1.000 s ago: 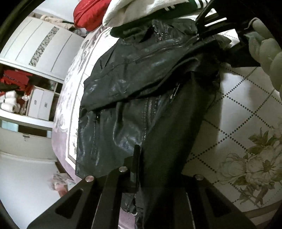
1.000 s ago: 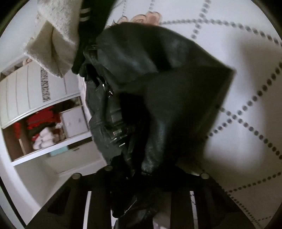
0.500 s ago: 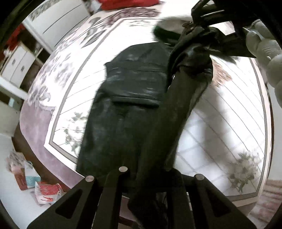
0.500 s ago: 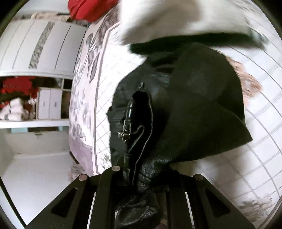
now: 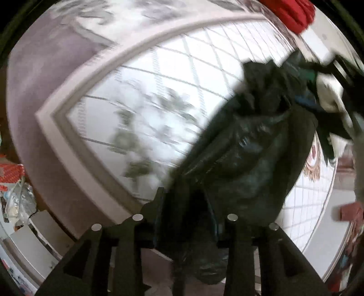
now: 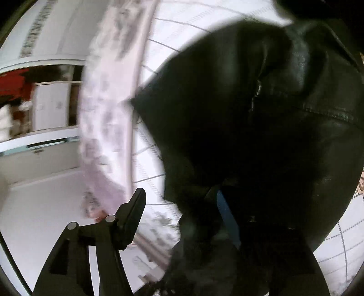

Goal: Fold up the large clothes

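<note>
Swung rightward, black jacket [image 5: 245, 159] hangs pinched in left claw [image 5: 188, 214].

Jacket [image 5: 250, 154] — hangs above the bedspread [image 5: 141, 95], one end between the fingers of the left gripper [image 5: 188, 218]. Red garment [image 5: 293, 11] at the bedspread's far edge. Right view — jacket [image 6: 261, 127] over right gripper [image 6: 182, 211]; cabinet [image 6: 50, 107] left.
</note>
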`<state>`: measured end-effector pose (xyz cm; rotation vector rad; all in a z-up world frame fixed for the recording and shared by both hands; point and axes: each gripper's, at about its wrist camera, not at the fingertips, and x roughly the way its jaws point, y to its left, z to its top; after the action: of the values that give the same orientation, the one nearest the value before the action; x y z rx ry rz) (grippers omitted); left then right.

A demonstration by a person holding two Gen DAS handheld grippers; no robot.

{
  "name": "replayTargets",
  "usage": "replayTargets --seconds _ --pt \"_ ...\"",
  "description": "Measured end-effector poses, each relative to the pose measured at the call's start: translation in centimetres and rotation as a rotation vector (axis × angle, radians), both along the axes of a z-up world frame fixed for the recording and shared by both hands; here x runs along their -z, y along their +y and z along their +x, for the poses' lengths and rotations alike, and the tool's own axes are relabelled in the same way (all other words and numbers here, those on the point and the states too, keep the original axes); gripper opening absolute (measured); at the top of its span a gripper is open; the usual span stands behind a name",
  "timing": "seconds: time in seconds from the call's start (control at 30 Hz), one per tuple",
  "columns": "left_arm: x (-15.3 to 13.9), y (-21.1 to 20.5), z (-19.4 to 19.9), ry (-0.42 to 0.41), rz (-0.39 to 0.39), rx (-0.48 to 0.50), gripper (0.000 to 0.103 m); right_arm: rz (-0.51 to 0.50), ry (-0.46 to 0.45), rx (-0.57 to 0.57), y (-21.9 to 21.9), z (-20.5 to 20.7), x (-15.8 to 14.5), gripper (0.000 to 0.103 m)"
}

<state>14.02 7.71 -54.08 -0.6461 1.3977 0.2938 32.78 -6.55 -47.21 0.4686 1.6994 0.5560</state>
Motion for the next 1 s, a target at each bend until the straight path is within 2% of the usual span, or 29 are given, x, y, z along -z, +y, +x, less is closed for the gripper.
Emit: replayTargets --seconds 0.1,0.17,0.2,0.23,0.3,0.33,0.4,0.47,0.5,0.57,0.6,0.63,0.67,0.73,0.77,0.8,0.83,0.87,0.9,0.93,0.97,1.0 --pt "-0.7 0.2 -0.1 -0.006 0.015 0.011 0.039 -0.014 -0.055 0.034 -2.8 -1.0 -2.6 0.067" --pt "-0.6 -0.9 0.9 -0.007 0.054 0.07 0.04 -0.068 -0.085 0.056 -4.8 -1.8 -3.4 0.067" --pt "-0.1 -1.7 1.6 0.0 0.069 0.105 0.047 -0.08 -0.087 0.056 -5.3 -1.9 -3.2 0.067" --pt "0.7 -1.9 2.5 0.016 0.082 0.126 0.056 -0.106 -0.084 0.053 -5.8 -2.0 -2.5 0.067" --pt "3.0 -2.8 3.5 0.032 0.11 0.142 0.057 -0.144 -0.056 0.017 -5.6 -1.4 0.2 0.067" --pt "4.4 -3.3 4.0 0.056 0.132 0.158 0.057 -0.176 -0.033 -0.018 -5.0 -1.0 2.6 0.067" --pt "5.9 -3.4 4.5 0.062 0.155 0.151 0.058 -0.176 0.008 -0.015 -4.6 0.1 5.7 0.073" --pt "5.6 -3.1 4.7 0.03 0.139 0.131 0.058 -0.1 0.043 0.035 -5.5 0.6 4.6 0.08" --pt "5.3 -3.1 4.8 0.013 0.136 0.138 0.058 -0.057 0.037 0.049 -6.2 0.6 3.7 0.08" --pt "4.6 -3.4 5.0 -0.01 0.156 0.165 0.059 -0.025 -0.027 0.094 -8.8 0.4 1.2 0.08" --pt "4.3 -3.5 5.1 -0.024 0.16 0.177 0.064 -0.059 -0.085 0.12 -10.6 0.4 0.0 0.08" --pt "4.1 -3.7 5.2 -0.034 0.156 0.186 0.074 -0.119 -0.15 0.144 -12.6 0.5 -0.9 0.08" --pt "4.1 -3.7 5.3 -0.036 0.154 0.189 0.078 -0.199 -0.196 0.166 -14.7 0.7 -1.1 0.08" --pt "4.1 -3.7 5.7 -0.045 0.124 0.189 0.082 -0.281 -0.208 0.22 -17.5 2.2 0.4 0.083" --pt "4.1 -3.7 5.9 -0.049 0.112 0.187 0.082 -0.287 -0.181 0.257 -19.3 3.1 2.2 0.085" --pt "3.9 -3.7 6.2 -0.051 0.115 0.179 0.082 -0.255 -0.146 0.271 -20.2 3.7 3.8 0.087" --pt "3.7 -3.7 6.5 -0.056 0.115 0.172 0.082 -0.145 -0.086 0.279 -20.9 4.3 6.0 0.093" --pt "3.5 -3.9 6.8 -0.065 0.113 0.168 0.082 -0.101 -0.087 0.285 -21.3 4.5 6.8 0.1" --pt "3.3 -4.1 7.0 -0.068 0.124 0.17 0.082 -0.083 -0.113 0.282 -21.4 4.5 6.6 0.098" --pt "3.1 -4.5 7.2 -0.068 0.141 0.18 0.082 -0.065 -0.148 0.253 -21.3 4.5 5.8 0.089" --pt "2.9 -4.7 7.5 -0.07 0.149 0.192 0.082 -0.052 -0.169 0.226 -20.8 4.2 5.4 0.053" --pt "2.8 -4.8 7.8 -0.07 0.157 0.205 0.082 -0.09 -0.184 0.204 -20.5 3.7 5.1 0.029"
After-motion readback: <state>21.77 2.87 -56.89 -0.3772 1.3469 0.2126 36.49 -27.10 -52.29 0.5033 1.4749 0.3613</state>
